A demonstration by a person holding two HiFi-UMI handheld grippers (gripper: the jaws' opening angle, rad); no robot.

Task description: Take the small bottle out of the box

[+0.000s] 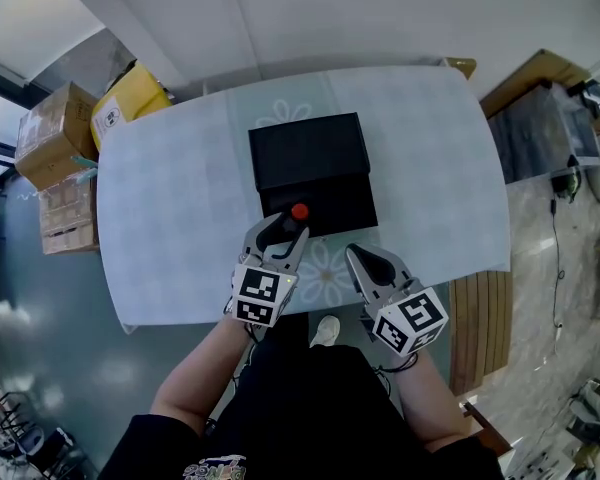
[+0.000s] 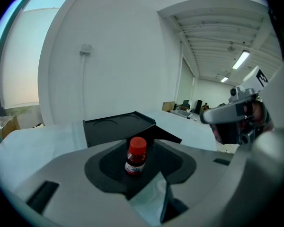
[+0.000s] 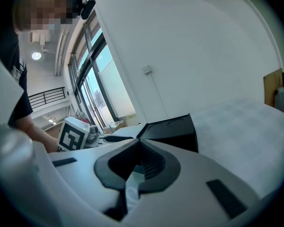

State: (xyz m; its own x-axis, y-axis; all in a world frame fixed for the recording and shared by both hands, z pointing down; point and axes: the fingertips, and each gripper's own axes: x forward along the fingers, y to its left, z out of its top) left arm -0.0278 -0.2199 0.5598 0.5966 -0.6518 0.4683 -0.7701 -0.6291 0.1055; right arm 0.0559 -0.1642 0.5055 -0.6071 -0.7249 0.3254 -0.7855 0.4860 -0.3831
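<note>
Upright small bottle (image 1: 299, 211) in the black box (image 1: 315, 158).
The left tongs (image 1: 283, 230) gape just short of the bottle, not touching it; the right tongs (image 1: 358, 255) are closed, empty, over the table (image 1: 180, 198).

One small bottle (image 1: 299, 211), one black box (image 1: 312, 173) and one table (image 1: 180, 208) were counted. Two grippers were tallied: left gripper (image 1: 280, 234), right gripper (image 1: 360, 258). At upper left, one yellow carton (image 1: 130, 98) and at least two brown cartons (image 1: 55, 133) were noted.

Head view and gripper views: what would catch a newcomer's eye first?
A small bottle with a red cap stands upright between the open jaws of the left gripper. It stands at the near edge of a black box in the middle of the white table.
</note>
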